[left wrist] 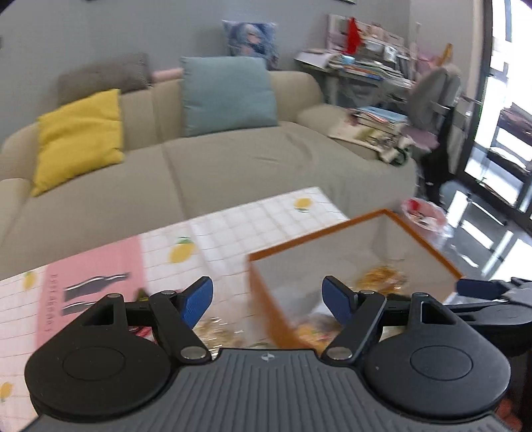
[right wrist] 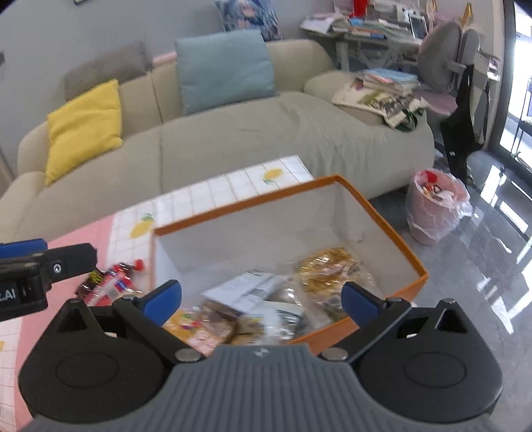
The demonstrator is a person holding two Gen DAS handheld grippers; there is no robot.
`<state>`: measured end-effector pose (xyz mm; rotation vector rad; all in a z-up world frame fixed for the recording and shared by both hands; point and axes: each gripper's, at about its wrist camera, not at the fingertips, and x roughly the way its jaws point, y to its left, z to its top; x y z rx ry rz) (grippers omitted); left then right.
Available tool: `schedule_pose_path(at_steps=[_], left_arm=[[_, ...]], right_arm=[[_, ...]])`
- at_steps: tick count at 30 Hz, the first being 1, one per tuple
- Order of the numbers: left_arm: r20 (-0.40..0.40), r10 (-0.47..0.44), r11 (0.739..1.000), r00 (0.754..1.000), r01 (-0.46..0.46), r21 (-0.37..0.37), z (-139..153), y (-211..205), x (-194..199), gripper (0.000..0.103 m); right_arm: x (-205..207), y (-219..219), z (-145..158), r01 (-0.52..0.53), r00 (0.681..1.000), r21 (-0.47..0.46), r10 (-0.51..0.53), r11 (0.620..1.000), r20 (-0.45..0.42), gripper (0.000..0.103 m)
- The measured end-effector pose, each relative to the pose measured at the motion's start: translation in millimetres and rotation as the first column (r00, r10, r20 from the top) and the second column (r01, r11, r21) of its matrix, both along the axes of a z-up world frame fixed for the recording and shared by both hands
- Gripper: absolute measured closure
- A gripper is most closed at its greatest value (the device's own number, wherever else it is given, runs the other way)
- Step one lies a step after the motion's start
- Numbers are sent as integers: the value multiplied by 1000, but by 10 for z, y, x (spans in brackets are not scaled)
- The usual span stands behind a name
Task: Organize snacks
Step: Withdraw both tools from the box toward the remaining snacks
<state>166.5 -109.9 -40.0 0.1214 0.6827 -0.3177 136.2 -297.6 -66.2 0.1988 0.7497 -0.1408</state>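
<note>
An orange box (right wrist: 412, 266) with a white inside stands on the table, its rim (left wrist: 429, 246) also in the left wrist view. Inside lie several snack packs: a golden packet (right wrist: 327, 266), a white packet (right wrist: 252, 285) and a yellow packet (right wrist: 196, 329). Red snack packets (right wrist: 113, 282) lie on the table left of the box. My right gripper (right wrist: 262, 300) hovers open over the box's near side, nothing between its fingers. My left gripper (left wrist: 268, 300) is open above the box's near left corner, with a clear golden packet (left wrist: 219, 330) on the table below it.
The table wears a white and pink cloth (left wrist: 266, 219) with lemon prints. Behind it is a beige sofa (right wrist: 249, 139) with yellow and teal cushions. A pink waste bin (right wrist: 435, 209) stands on the glossy floor to the right, near a cluttered desk (right wrist: 372, 30) and a chair (right wrist: 445, 66).
</note>
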Motion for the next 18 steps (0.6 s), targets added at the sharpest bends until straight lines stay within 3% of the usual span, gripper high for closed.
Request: schedule_pose_path(at_steps=[8, 18], left_arm=[[108, 117, 992, 987, -121, 29, -118, 557, -264, 15], [86, 262, 965, 961, -262, -16, -316, 1161, -246, 16]], right_arm=[[-110, 557, -6, -52, 998, -45, 54, 998, 24, 3], [-92, 1207, -140, -137, 990, -67, 138, 988, 6, 10]])
